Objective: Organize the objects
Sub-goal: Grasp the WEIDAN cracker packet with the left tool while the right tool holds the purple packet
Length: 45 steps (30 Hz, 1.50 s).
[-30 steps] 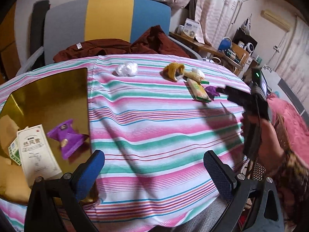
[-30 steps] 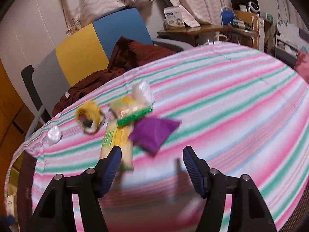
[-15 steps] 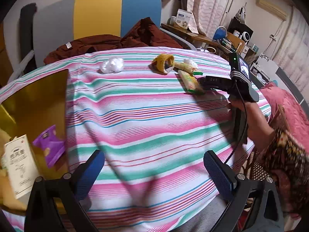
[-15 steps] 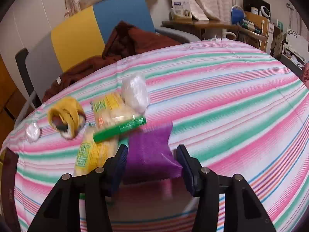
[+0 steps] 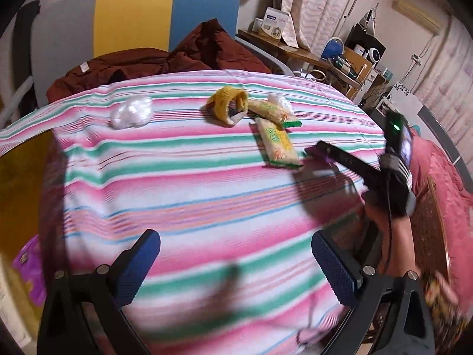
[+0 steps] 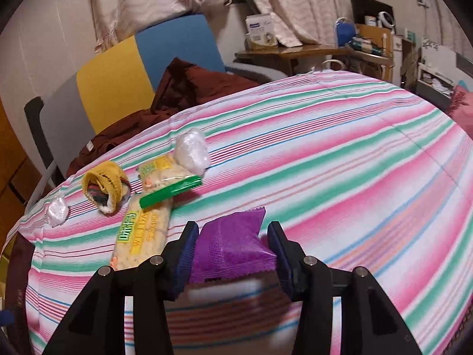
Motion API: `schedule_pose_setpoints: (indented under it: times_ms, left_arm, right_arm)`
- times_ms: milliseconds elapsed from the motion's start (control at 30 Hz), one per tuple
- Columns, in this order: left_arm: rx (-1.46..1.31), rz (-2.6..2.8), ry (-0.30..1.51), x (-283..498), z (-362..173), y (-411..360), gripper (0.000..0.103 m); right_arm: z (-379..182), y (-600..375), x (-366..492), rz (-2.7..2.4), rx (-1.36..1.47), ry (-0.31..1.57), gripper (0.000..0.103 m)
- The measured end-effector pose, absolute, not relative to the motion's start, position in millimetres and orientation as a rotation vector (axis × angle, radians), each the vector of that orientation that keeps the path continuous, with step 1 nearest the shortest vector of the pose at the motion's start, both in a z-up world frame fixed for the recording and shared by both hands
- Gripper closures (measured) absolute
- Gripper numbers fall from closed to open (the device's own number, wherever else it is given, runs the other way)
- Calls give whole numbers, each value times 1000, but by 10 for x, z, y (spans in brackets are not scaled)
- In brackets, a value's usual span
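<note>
My right gripper [image 6: 233, 248] is shut on a purple snack packet [image 6: 233, 245] and holds it just above the striped tablecloth [image 6: 354, 162]. In the left wrist view it [image 5: 317, 151] reaches in from the right with the packet [image 5: 316, 151] at its tip. My left gripper [image 5: 236, 263] is open and empty over the near table edge. Two yellow cracker packets [image 5: 276, 142] [image 6: 142, 230], a green stick [image 6: 170, 192], a yellow sock bundle [image 5: 227, 105] [image 6: 103, 185] and two clear plastic wads [image 5: 131, 111] [image 6: 190, 151] lie on the cloth.
A gold tray [image 5: 17, 183] lies at the left with a purple item [image 5: 29, 263] on it. A chair [image 5: 142, 20] with dark red clothing [image 5: 165, 59] stands behind the table. Cluttered shelves [image 5: 340, 56] stand at the back right.
My right gripper moved onto the purple packet, closed on it and lifted it slightly. My left gripper swung right, so the gold tray slid toward the left edge.
</note>
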<state>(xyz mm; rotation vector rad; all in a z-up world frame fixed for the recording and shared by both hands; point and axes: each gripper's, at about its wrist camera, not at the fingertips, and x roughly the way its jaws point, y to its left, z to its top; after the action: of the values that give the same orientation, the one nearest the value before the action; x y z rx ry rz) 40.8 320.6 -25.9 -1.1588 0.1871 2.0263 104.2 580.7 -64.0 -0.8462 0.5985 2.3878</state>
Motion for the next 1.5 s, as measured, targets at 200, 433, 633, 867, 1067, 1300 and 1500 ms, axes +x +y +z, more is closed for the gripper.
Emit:
schedule_pose_setpoints:
  times_ms: [200, 433, 633, 867, 1067, 1300, 1500]
  left_arm:
    - [-1153, 2033, 223, 214, -368, 3731, 0]
    - [-1207, 2023, 255, 9, -592, 4316, 0]
    - [-1157, 2085, 378, -95, -705, 4672, 0]
    - [-1079, 2084, 439, -120, -784, 4859, 3]
    - [-1033, 2068, 443, -101, -844, 4759, 35]
    - [-1032, 2051, 381, -162, -813, 4592, 45]
    - [-982, 2059, 426, -168, -763, 4676, 23]
  right_arm:
    - [-692, 5893, 1125, 2309, -790, 619, 55]
    - [-723, 5910, 1097, 2285, -774, 598, 55]
    - [-740, 5918, 1090, 2261, -773, 587, 55]
    - [-749, 5913, 1106, 2255, -763, 590, 55]
    - [-756, 5910, 1107, 2256, -761, 592, 55]
    - [-758, 5896, 1106, 2253, -763, 587, 55]
    - [-762, 5898, 1094, 2254, -767, 583, 55]
